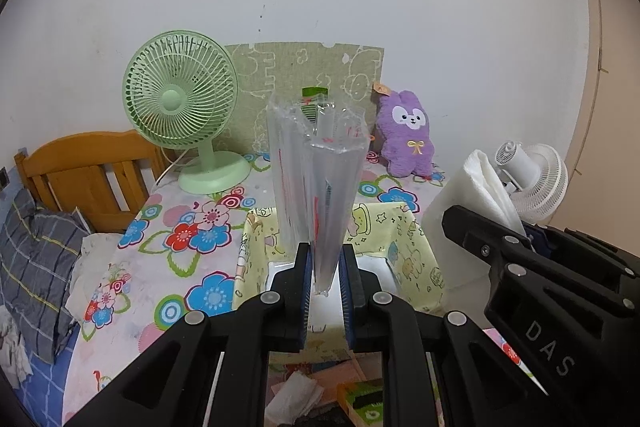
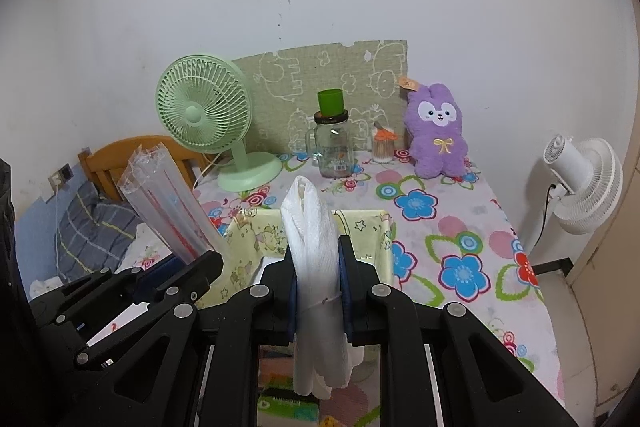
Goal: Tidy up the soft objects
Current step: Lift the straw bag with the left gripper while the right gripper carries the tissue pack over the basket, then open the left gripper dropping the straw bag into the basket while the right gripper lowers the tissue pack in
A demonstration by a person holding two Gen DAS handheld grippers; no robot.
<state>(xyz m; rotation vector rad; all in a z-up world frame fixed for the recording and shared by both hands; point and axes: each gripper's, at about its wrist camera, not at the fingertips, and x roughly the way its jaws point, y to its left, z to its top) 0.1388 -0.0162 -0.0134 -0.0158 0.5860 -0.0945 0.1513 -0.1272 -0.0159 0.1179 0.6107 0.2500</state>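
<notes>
Our left tool [image 1: 324, 267] pinches the clear bag [image 1: 316, 179] by its lower tip, upright above the yellow bin [image 1: 416, 251] on the bench [image 2: 460, 247]. Our right tool [image 2: 318, 267] clamps the white bundle [image 2: 312, 235] mid-length. We judge it best to lower each well inside the bin before letting go, one at a time, so neither tips out.

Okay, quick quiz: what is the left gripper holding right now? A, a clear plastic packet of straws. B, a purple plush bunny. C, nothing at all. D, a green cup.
A: the left gripper has its jaws closed on the clear plastic packet of straws, held up over the yellow fabric bin.
</notes>
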